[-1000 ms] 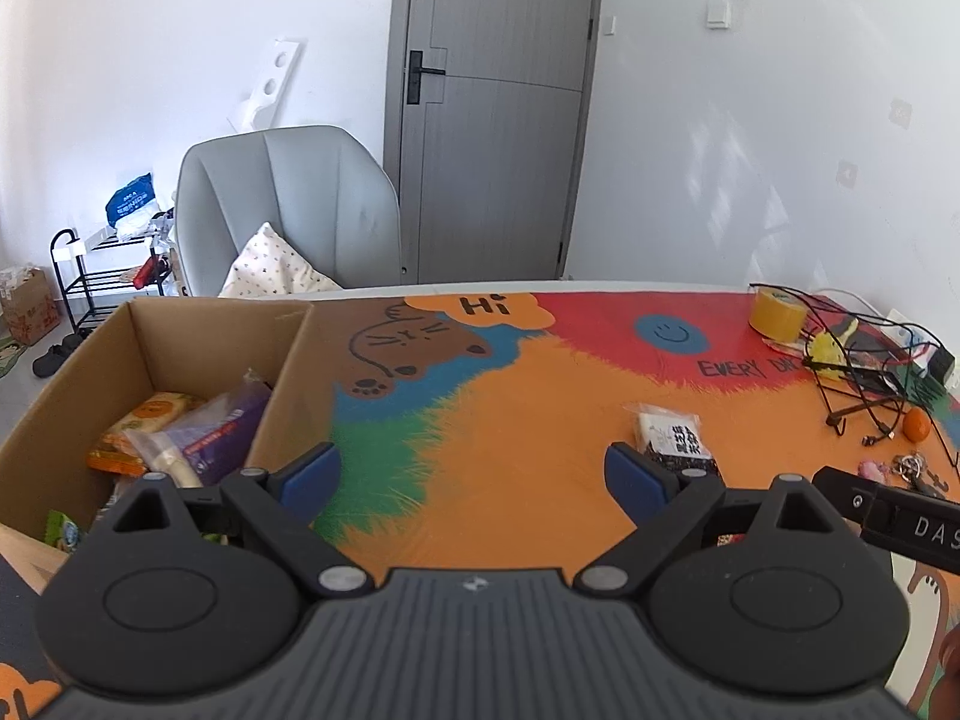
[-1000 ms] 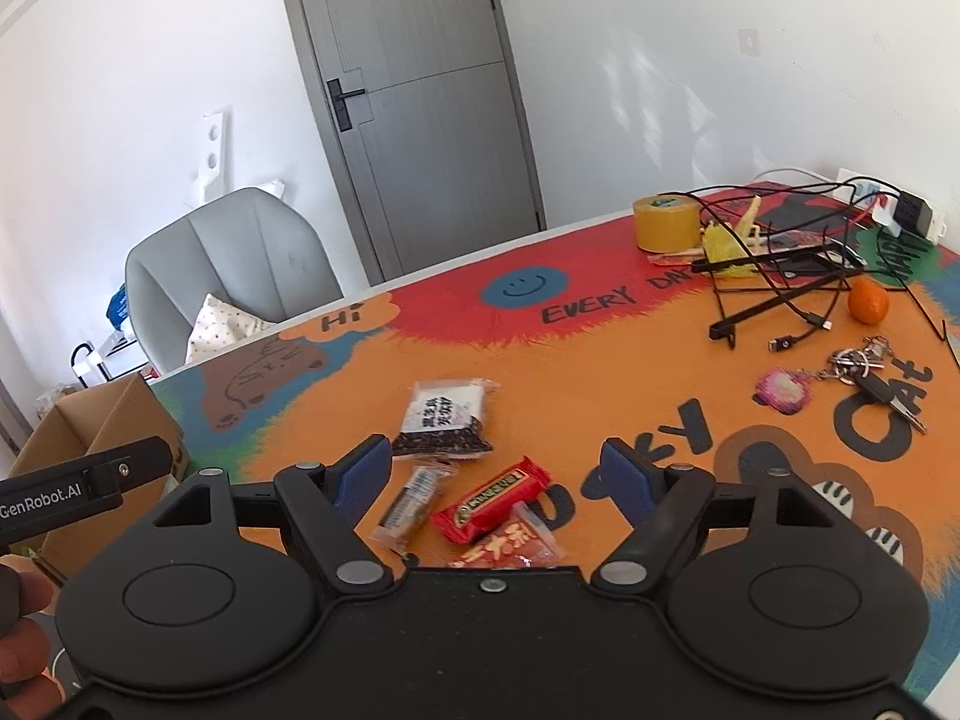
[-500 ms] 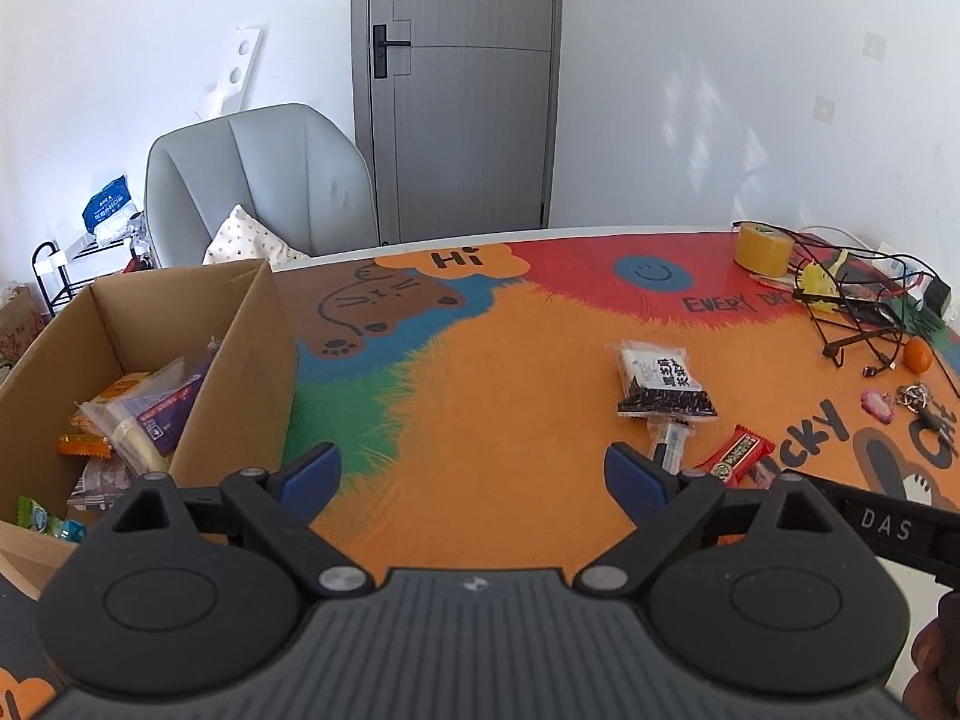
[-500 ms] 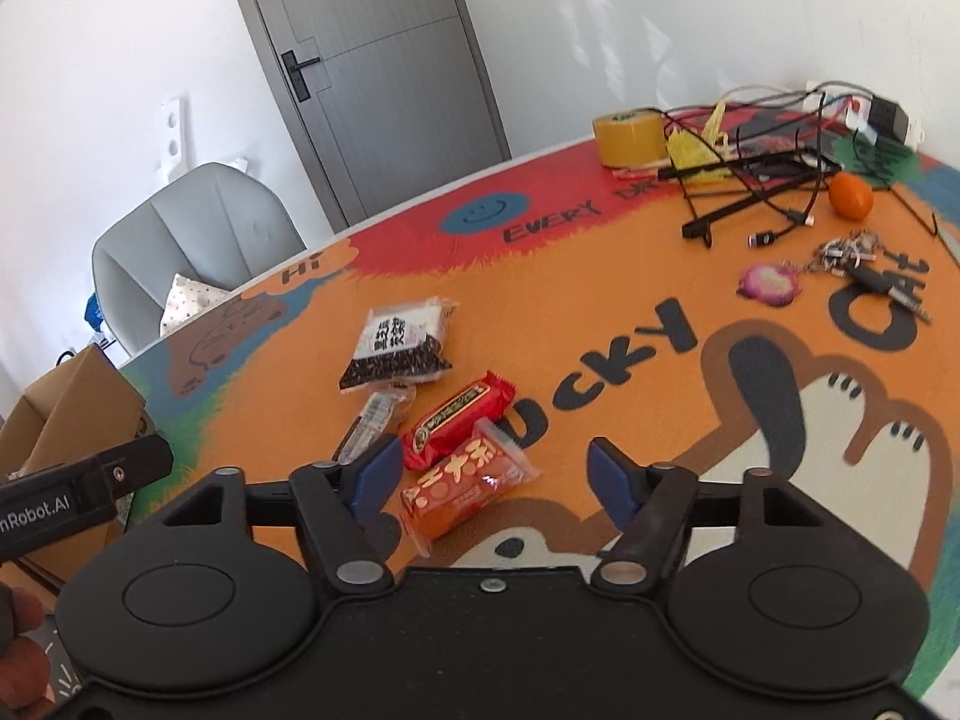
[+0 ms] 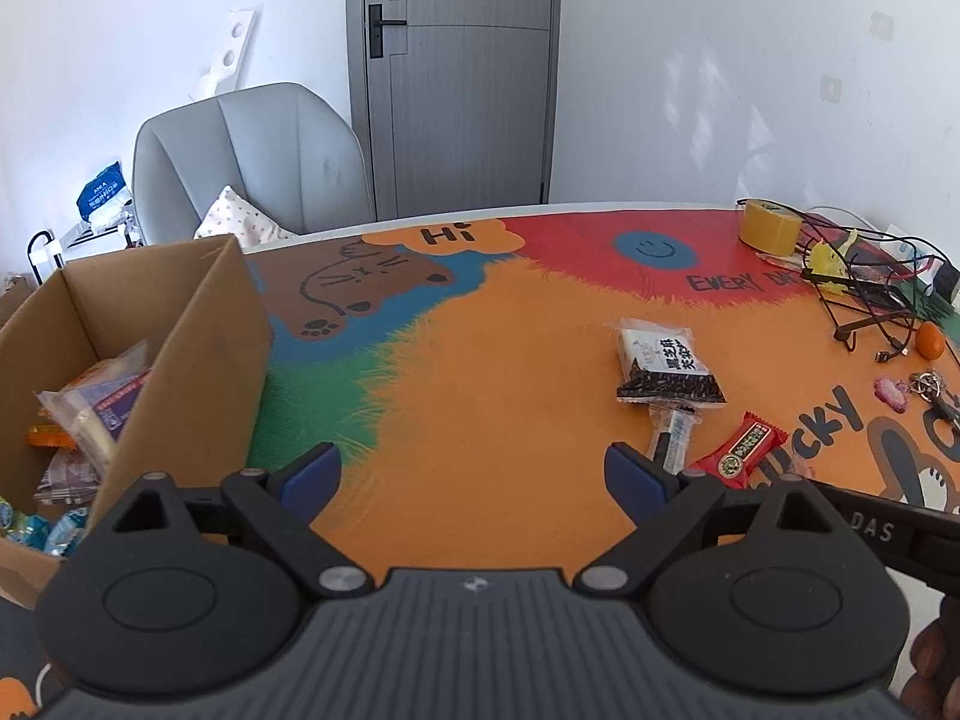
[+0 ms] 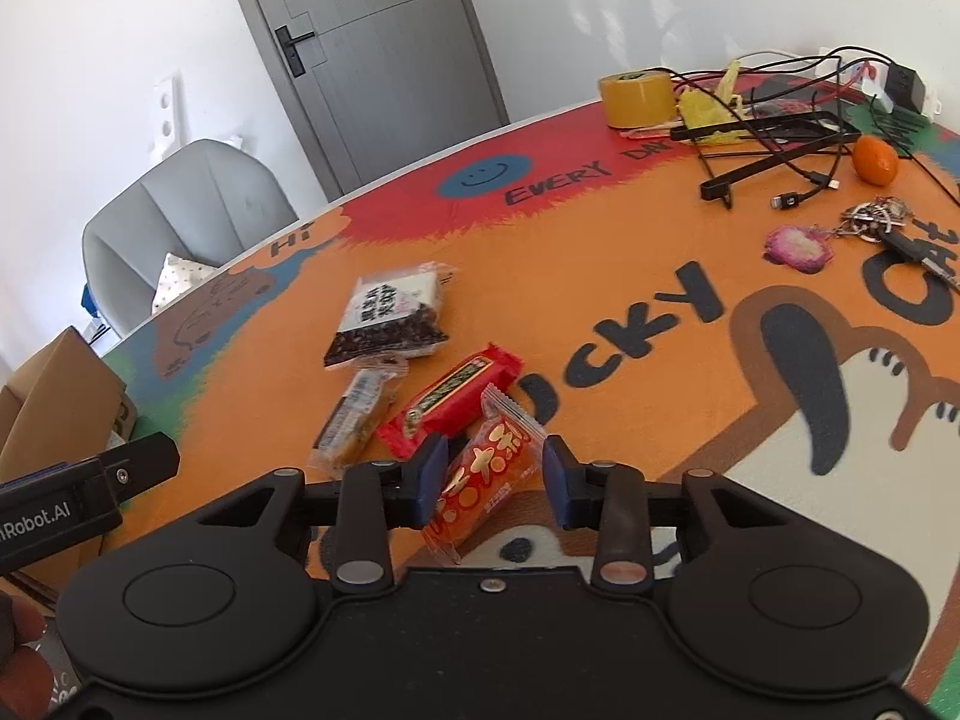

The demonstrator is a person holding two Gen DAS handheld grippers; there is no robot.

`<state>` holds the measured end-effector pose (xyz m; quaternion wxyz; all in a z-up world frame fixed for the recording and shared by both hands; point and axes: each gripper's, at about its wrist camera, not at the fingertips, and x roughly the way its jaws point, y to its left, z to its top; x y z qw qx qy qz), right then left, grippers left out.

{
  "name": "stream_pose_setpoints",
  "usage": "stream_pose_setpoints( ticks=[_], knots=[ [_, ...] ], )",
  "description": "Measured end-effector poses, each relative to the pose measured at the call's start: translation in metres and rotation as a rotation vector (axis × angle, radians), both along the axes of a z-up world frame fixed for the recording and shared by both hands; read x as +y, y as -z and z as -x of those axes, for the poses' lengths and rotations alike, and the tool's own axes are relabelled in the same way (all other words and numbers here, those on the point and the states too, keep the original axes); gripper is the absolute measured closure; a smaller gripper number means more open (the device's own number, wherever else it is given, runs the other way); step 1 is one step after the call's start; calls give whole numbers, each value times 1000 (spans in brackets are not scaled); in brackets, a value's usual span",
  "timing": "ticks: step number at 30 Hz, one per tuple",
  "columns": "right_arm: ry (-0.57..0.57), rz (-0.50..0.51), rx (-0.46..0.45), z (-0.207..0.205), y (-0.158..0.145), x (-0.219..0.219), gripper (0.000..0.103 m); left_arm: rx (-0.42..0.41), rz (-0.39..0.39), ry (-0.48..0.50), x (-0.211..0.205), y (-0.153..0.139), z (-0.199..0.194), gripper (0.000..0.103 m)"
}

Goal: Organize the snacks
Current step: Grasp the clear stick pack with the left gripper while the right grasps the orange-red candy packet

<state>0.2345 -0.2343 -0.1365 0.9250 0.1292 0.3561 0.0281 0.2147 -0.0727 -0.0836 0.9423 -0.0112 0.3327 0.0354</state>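
Note:
My right gripper (image 6: 493, 477) sits low over the mat with its blue pads on either side of an orange snack packet (image 6: 486, 474); the jaws are half closed, with small gaps to the packet. Beyond it lie a red bar (image 6: 453, 399), a clear-wrapped bar (image 6: 354, 420) and a black-and-white sesame packet (image 6: 390, 315). My left gripper (image 5: 474, 468) is wide open and empty above the orange mat. A cardboard box (image 5: 198, 354) holding several snacks (image 5: 96, 408) stands to its left. The sesame packet (image 5: 663, 363) and red bar (image 5: 741, 450) lie to its right.
At the far right are a tape roll (image 6: 639, 97), tangled black cables and a wire stand (image 6: 774, 138), a small orange (image 6: 875, 160), keys with a pink charm (image 6: 798, 246). A grey chair (image 5: 252, 156) stands behind the table.
My right gripper has moved down and forward over the orange packet and its jaws have narrowed around it. My left gripper has shifted back and right, staying open.

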Motion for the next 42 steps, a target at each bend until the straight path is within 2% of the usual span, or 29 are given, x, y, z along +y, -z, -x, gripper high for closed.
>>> stream_pose_setpoints(
  ticks=[1, 2, 3, 9, 17, 22, 24, 29, 31, 33, 34, 36, 42],
  knots=[
    [7, 2, -2, 1, 0, -4, 72, 1, 2, 2, -2, 1, -2, 9],
    [14, 4, -4, 1, 0, -8, 81, -1, 5, 8, -6, 2, -4, 9],
    [15, 4, -5, 1, 0, -12, 82, -1, 6, 16, -10, 2, -6, 9],
    [43, 17, -18, 3, -1, -32, 84, -2, -1, 80, -36, 7, -14, 9],
    [95, 29, -17, 0, -1, -54, 84, 15, 8, 114, -52, 21, -28, 12],
    [99, 38, -4, -5, 3, -56, 78, 16, -6, 143, -62, 29, -37, 27],
    [100, 41, 1, -6, 6, -56, 77, 26, -5, 148, -63, 33, -42, 39],
    [94, 90, -1, -8, 5, -48, 76, 68, 14, 160, -64, 44, -48, 53],
    [92, 107, -1, -8, 5, -45, 76, 60, -2, 168, -66, 46, -46, 58],
    [78, 114, -5, -8, 5, -43, 82, 54, 8, 170, -64, 46, -45, 82],
    [65, 100, -8, -7, 5, -42, 82, 57, 10, 158, -62, 45, -45, 85],
    [50, 78, -10, -5, 3, -40, 83, 66, 28, 160, -57, 43, -44, 85],
    [26, 75, -34, 0, -5, -24, 83, 24, 41, 135, -39, 28, -33, 86]
  ],
)
